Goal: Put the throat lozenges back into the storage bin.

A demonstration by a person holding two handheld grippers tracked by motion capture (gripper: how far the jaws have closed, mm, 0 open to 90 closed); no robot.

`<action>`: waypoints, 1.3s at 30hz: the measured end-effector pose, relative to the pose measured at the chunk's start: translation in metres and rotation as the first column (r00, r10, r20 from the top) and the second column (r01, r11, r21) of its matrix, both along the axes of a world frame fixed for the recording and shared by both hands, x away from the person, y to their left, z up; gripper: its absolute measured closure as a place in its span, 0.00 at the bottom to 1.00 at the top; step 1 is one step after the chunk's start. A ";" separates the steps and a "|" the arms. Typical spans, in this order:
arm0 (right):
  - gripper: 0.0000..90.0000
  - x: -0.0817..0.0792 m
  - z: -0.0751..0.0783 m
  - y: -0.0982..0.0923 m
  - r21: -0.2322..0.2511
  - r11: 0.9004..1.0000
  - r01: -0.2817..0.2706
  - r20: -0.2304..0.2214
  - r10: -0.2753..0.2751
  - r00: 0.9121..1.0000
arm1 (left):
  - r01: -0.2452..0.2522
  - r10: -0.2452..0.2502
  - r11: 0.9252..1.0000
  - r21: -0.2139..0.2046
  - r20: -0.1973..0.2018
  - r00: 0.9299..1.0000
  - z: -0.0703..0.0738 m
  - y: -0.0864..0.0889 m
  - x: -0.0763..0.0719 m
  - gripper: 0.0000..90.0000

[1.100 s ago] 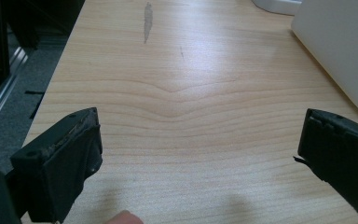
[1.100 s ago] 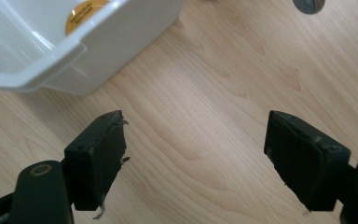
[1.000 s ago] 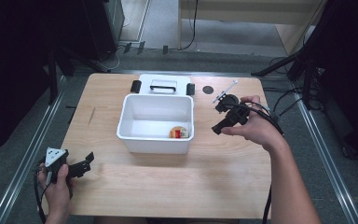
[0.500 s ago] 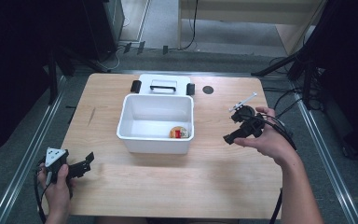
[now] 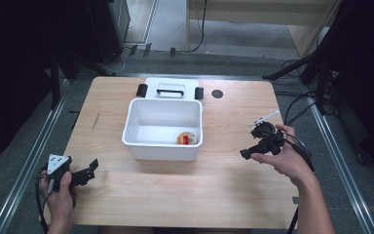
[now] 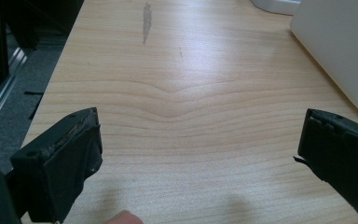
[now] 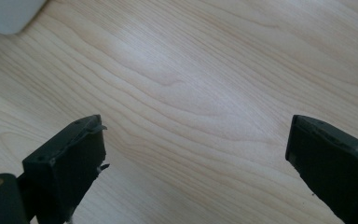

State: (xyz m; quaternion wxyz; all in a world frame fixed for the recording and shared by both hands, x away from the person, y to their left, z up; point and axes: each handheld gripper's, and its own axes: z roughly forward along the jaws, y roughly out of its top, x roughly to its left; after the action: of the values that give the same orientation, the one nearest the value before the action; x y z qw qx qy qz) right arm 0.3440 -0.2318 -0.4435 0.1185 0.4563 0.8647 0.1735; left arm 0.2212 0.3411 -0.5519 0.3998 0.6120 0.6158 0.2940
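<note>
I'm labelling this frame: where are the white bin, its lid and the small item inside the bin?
bin (image 5: 137,142): high view, near-left rim.
lid (image 5: 170,88): high view, black handle on top.
item (image 5: 187,139): high view, its orange-red middle.

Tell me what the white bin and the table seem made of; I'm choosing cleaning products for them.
White bin: probably plastic, with smooth, slightly glossy walls and rounded moulded corners. Table: light wood or a wood-look laminate, with visible grain lines and a soft sheen; which of the two, I can't tell.

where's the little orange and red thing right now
In the high view the small orange and red item lies inside the white bin at mid-table, in its near right corner, left of the right gripper.
</note>
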 end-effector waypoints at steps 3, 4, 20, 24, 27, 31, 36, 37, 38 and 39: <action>0.05 -0.003 -0.009 -0.008 0.016 0.999 0.034 -0.001 -0.034 0.999 | 0.001 -0.001 1.000 0.000 0.000 1.000 0.000 0.000 0.000 0.00; 0.04 -0.004 -0.012 -0.011 0.023 0.999 0.049 -0.003 -0.048 0.999 | 0.000 0.000 1.000 0.000 0.001 1.000 0.000 0.000 0.000 0.00; 0.02 -0.036 -0.058 -0.060 0.116 0.973 0.201 0.086 -0.211 0.974 | -0.001 0.001 1.000 0.000 0.002 1.000 0.000 -0.001 -0.001 0.00; 0.02 -0.047 -0.068 -0.070 0.135 0.963 0.232 0.109 -0.247 0.963 | 0.000 0.000 1.000 0.002 0.002 1.000 0.000 -0.001 -0.001 0.00; 0.02 -0.054 -0.073 -0.076 0.151 0.957 0.250 0.123 -0.269 0.955 | 0.000 0.000 1.000 0.001 0.003 1.000 0.000 0.000 -0.001 0.00; 0.02 -0.065 -0.080 -0.084 0.173 0.946 0.274 0.135 -0.298 0.945 | 0.002 -0.002 1.000 0.000 0.004 1.000 0.000 0.000 -0.001 0.00; 0.01 -0.080 -0.087 -0.095 0.200 0.932 0.301 0.170 -0.336 0.926 | 0.005 -0.005 1.000 -0.005 0.002 1.000 0.000 0.000 -0.001 0.00; 0.01 -0.082 -0.087 -0.097 0.209 0.928 0.308 0.182 -0.346 0.920 | 0.005 -0.005 1.000 -0.005 0.002 1.000 0.000 0.000 -0.001 0.00; 0.01 -0.085 -0.088 -0.099 0.219 0.924 0.312 0.196 -0.355 0.914 | 0.007 -0.007 1.000 -0.002 0.001 1.000 0.000 0.000 -0.001 0.00; 0.01 -0.086 -0.089 -0.101 0.226 0.921 0.318 0.205 -0.364 0.909 | 0.007 -0.007 1.000 -0.002 0.002 1.000 0.000 0.000 -0.001 0.00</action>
State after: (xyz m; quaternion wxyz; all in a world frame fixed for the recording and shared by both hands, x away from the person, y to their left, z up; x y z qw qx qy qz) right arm 0.2577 -0.3324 -0.5323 0.2083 0.5853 0.7299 0.2851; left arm 0.2204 0.3409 -0.5517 0.4019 0.6135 0.6136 0.2926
